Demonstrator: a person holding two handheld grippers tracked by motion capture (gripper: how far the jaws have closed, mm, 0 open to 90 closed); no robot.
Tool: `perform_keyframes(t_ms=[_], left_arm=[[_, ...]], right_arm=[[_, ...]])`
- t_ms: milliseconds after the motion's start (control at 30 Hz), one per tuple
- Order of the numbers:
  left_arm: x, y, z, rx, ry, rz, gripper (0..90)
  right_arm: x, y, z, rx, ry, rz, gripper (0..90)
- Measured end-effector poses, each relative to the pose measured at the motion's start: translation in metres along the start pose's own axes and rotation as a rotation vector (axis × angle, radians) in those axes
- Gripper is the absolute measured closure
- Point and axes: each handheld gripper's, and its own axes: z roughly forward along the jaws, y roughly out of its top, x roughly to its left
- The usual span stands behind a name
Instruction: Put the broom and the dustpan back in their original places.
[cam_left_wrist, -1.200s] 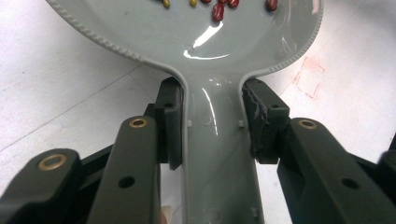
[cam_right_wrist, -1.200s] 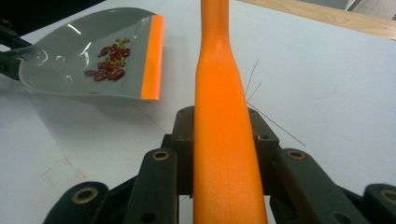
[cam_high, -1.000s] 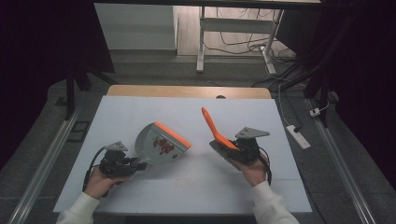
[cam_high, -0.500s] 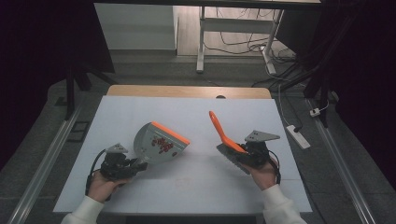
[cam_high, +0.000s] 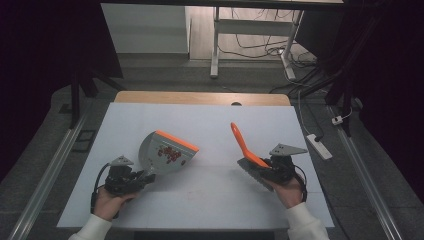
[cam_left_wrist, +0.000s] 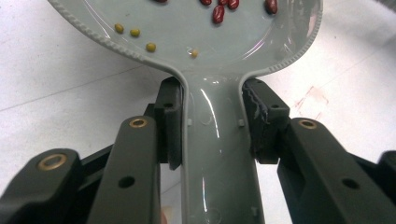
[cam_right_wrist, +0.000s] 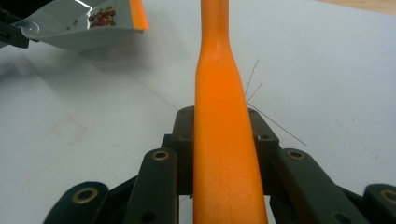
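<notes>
A grey dustpan (cam_high: 167, 154) with an orange front lip lies on the white table (cam_high: 210, 125), holding several red and yellow beans (cam_left_wrist: 219, 11). My left gripper (cam_high: 131, 180) is shut on the dustpan's grey handle (cam_left_wrist: 217, 154), a pad pressing each side. My right gripper (cam_high: 267, 170) is shut on an orange-handled brush (cam_high: 244, 145); the brush's handle (cam_right_wrist: 224, 140) runs up between the jaws and points away from the person. Dark bristles show under the brush's head (cam_high: 252, 172). In the right gripper view the dustpan (cam_right_wrist: 84, 23) sits at the upper left.
The white sheet covers a wooden tabletop whose far edge (cam_high: 200, 97) shows. A power strip (cam_high: 319, 146) lies on the floor to the right. A metal rail (cam_high: 55, 165) runs along the left. A white desk frame (cam_high: 215, 45) stands beyond the table.
My right gripper has moved to the right with the brush, away from the dustpan. The left gripper and the dustpan have stayed about where they were.
</notes>
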Motion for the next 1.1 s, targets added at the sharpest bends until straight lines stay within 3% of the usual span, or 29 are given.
perform_keyframes(t_ms=[400, 733, 1100], left_arm=[[0.000, -0.013, -0.001, -0.026, 0.073, -0.091, 60.9], [0.006, -0.020, -0.004, -0.043, 0.181, -0.202, 60.8], [0.008, -0.021, -0.002, -0.046, 0.240, -0.239, 60.8]], right_arm=[[0.002, -0.007, -0.002, 0.020, 0.015, 0.008, 69.4], [0.002, -0.014, -0.006, 0.037, 0.021, 0.026, 69.4], [-0.001, -0.019, -0.012, 0.044, 0.017, 0.047, 69.4]])
